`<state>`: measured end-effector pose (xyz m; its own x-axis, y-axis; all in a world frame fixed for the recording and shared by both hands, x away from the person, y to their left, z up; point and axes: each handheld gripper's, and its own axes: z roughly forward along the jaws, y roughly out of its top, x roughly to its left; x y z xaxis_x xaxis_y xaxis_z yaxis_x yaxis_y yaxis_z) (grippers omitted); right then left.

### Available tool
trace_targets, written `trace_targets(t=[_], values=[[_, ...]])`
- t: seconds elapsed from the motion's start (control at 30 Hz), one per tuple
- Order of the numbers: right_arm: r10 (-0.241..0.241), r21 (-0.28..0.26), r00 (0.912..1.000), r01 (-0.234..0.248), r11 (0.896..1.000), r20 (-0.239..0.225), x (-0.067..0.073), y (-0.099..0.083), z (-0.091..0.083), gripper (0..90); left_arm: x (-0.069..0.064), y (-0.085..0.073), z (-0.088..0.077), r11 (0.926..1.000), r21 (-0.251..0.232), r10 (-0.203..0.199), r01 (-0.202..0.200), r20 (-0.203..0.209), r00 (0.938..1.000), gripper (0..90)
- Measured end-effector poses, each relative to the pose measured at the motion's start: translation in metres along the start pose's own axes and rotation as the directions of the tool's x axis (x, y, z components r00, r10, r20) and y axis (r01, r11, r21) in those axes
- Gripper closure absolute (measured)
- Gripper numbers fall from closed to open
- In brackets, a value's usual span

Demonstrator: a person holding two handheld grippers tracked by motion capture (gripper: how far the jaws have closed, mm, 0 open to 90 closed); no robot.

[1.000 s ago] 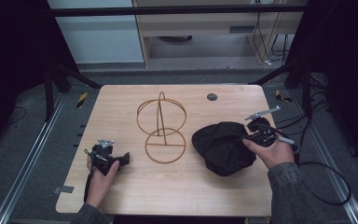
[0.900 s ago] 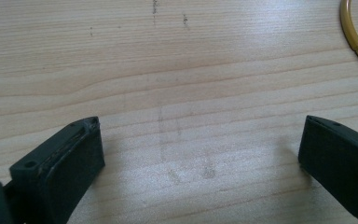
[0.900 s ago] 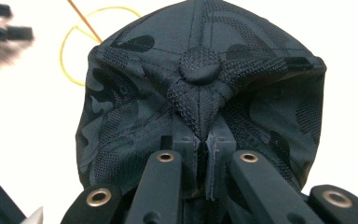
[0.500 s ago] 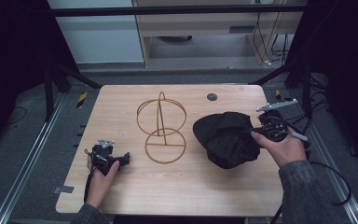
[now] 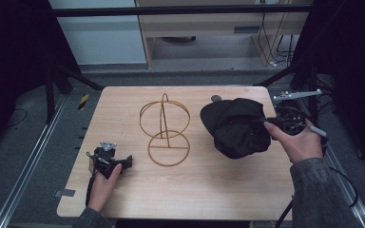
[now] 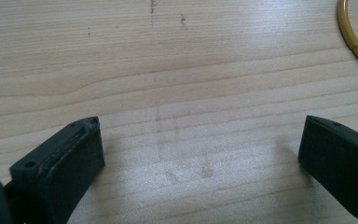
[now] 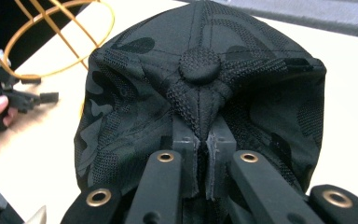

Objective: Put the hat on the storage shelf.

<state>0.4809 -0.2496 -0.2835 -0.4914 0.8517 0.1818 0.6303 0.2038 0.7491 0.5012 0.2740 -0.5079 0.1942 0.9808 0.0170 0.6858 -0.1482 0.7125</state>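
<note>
Black cap [image 5: 237,126], one of a kind on the table [image 5: 123,102], hangs off the wood at the right side, its fabric pinched just below the crown button between the pressed-together jaws of the right gripper [image 5: 269,124]; its brim is hard to make out among the dark folds. One gold wire stand [image 5: 164,128] of two rings rises at mid-table near the cap, and a small dark disc [image 5: 216,98] sits behind it. Left gripper [image 5: 119,163], one of two, rests near the front left edge, jaws spread over bare wood.
</note>
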Motion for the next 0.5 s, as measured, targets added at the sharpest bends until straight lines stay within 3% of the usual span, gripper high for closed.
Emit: trace_targets(t=[0.5], values=[[0.008,-0.092,0.9996,-0.01,0.996,-0.025,0.014,0.02,-0.011,85.3,0.0,0.0,0.0,1.0,-0.002,-0.003,0.003,0.0,1.0,0.0]])
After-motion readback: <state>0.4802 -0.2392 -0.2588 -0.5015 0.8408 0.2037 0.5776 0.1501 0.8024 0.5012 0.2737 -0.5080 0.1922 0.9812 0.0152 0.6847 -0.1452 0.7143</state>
